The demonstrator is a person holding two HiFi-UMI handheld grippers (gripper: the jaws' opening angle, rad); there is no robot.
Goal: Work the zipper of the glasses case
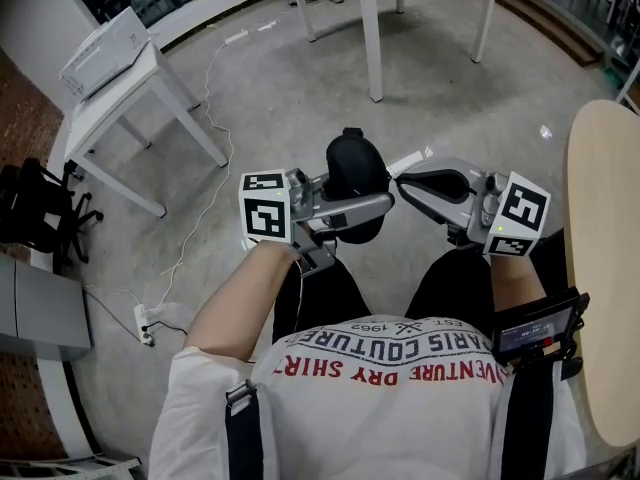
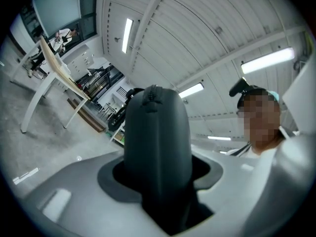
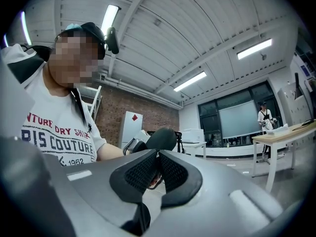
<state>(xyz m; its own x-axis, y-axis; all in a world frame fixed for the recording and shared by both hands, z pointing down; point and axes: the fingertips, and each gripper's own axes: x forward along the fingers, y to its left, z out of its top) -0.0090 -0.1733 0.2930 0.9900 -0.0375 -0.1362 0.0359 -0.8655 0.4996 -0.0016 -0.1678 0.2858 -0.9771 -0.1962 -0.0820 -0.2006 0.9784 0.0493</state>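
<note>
Gripped the glasses case [image 1: 352, 168] in the jaws of the left gripper [image 1: 343, 210], in mid-air over the floor [image 1: 280, 88]. Pinched its zipper pull [image 3: 154, 181] in the almost closed jaws of the right gripper [image 1: 404, 182], beside the case.

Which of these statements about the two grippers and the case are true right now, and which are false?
1. The left gripper is shut on the black glasses case. True.
2. The case lies on the tan table. False: it is held in the air, off the table.
3. The right gripper has its jaws wide apart. False: they are nearly together, pinching a small thin piece, apparently the zipper pull.
4. The grippers face each other across the case. True.
</note>
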